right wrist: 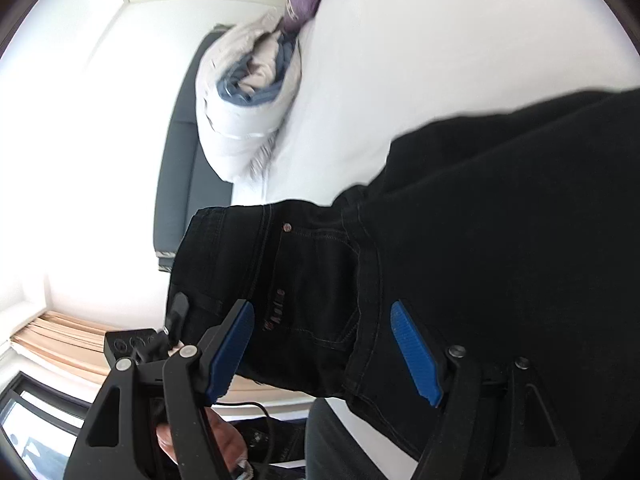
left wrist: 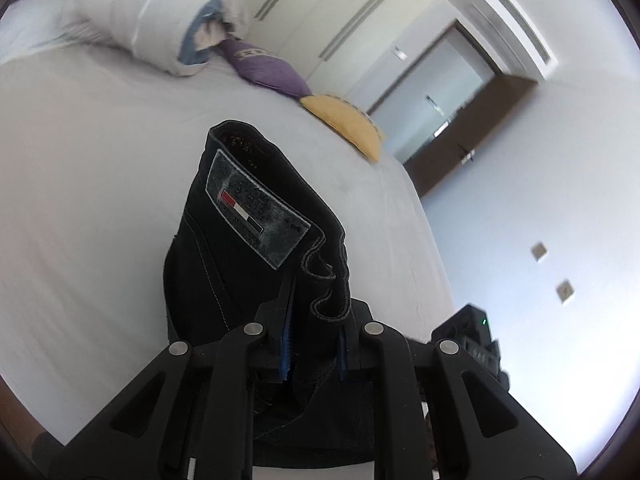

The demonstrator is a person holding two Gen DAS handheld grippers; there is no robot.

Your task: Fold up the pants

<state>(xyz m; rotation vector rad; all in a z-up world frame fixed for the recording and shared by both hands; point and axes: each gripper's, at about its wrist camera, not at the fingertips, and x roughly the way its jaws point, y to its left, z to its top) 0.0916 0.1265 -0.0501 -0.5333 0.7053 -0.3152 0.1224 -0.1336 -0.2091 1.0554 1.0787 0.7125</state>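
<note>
Left wrist view shows the left gripper (left wrist: 314,320) at the lower middle of the frame, clenched on the waistband of the black pants (left wrist: 256,232). That edge stands up between the blue pads, with the leather label (left wrist: 258,208) facing the camera at the centre. Behind the pants the white bed (left wrist: 80,180) fills the left half. A rolled duvet (left wrist: 148,20) lies at the upper left, with a purple cushion (left wrist: 266,68) and a yellow cushion (left wrist: 346,124) just beside it toward the middle. A dark door frame (left wrist: 472,128) is at the upper right.

Right wrist view shows the right gripper (right wrist: 324,352) in the lower middle with its blue pads well apart. The pants (right wrist: 480,240) spread from the centre to the right edge and pass between those pads, which do not press on the cloth. A hand (right wrist: 216,444) shows at the bottom left, under the gripper's linkage. The duvet (right wrist: 248,96) sits at the upper middle on the bed (right wrist: 440,40).
</note>
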